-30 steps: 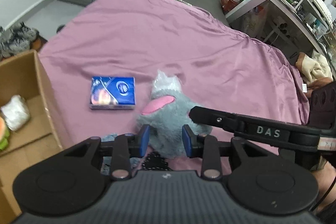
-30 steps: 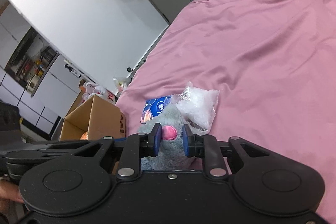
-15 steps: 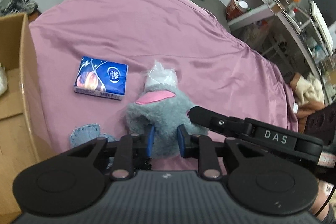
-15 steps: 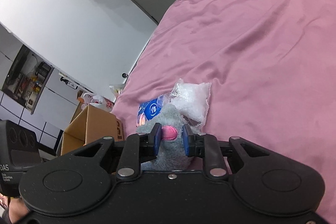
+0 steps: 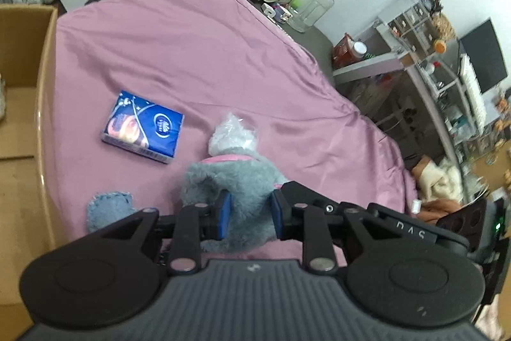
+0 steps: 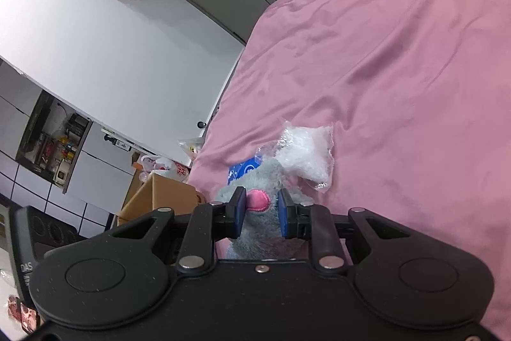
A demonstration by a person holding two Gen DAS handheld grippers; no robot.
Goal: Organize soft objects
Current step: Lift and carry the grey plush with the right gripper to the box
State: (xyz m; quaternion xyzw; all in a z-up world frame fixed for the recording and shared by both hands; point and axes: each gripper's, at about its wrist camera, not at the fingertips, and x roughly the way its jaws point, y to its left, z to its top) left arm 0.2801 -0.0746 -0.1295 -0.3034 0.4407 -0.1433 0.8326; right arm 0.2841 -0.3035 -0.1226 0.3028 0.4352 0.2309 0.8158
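While both grippers clamped the grey furry plush toy with pink ears (image 5: pixel 236 181), the left gripper (image 5: pixel 249 210), whose jaws had just closed onto its fur, and the right gripper (image 6: pixel 262 213), nearly shut on its head, needed to rise together. The brown cardboard box (image 5: pixel 41 123) stood left of the left gripper; lifting evenly would probably spare the clear plastic bag (image 6: pixel 303 155) just ahead.

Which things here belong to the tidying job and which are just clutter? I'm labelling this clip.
Job: grey plush toy, held by left gripper and right gripper; tissue pack; clear bag; denim patch; cardboard box.
Clutter: glass jar; shelves.
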